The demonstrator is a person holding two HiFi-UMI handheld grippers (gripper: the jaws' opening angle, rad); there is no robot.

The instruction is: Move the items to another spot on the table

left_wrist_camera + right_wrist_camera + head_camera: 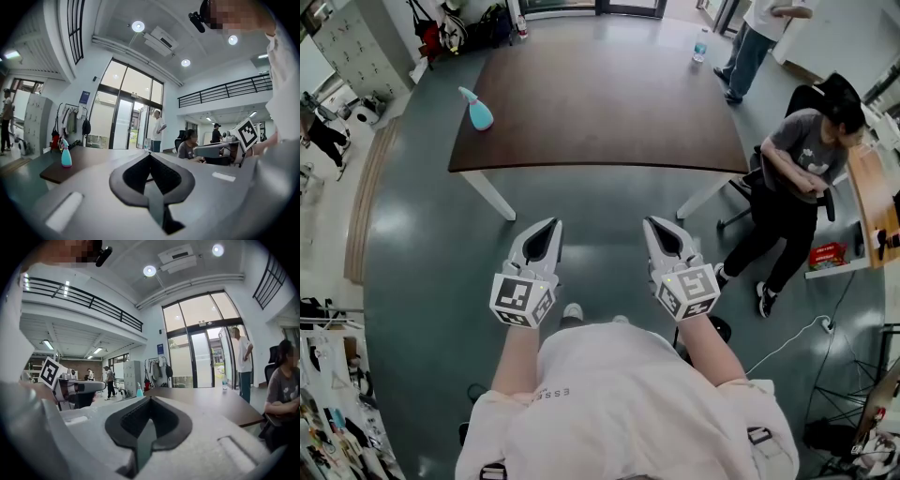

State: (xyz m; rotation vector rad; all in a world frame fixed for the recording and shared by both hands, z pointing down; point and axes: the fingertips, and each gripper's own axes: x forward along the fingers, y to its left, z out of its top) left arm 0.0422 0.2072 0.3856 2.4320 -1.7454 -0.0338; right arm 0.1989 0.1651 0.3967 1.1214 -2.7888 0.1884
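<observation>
A dark brown table [600, 112] stands ahead of me. On its left edge lies a teal spray bottle [475, 108], which stands out in the left gripper view [66, 155] and shows small in the right gripper view [139, 391]. At the far right corner stands a clear water bottle [700, 45]. My left gripper [551, 225] and right gripper [652, 223] hover side by side over the floor, short of the table's near edge. Both are shut with nothing between the jaws, and both point roughly level toward the table.
A person sits on an office chair [802, 178] just right of the table's near corner. Another person [755, 42] stands beyond the far right corner. White table legs [492, 195] angle outward below the near edge. A desk with a red box [828, 255] stands at the right.
</observation>
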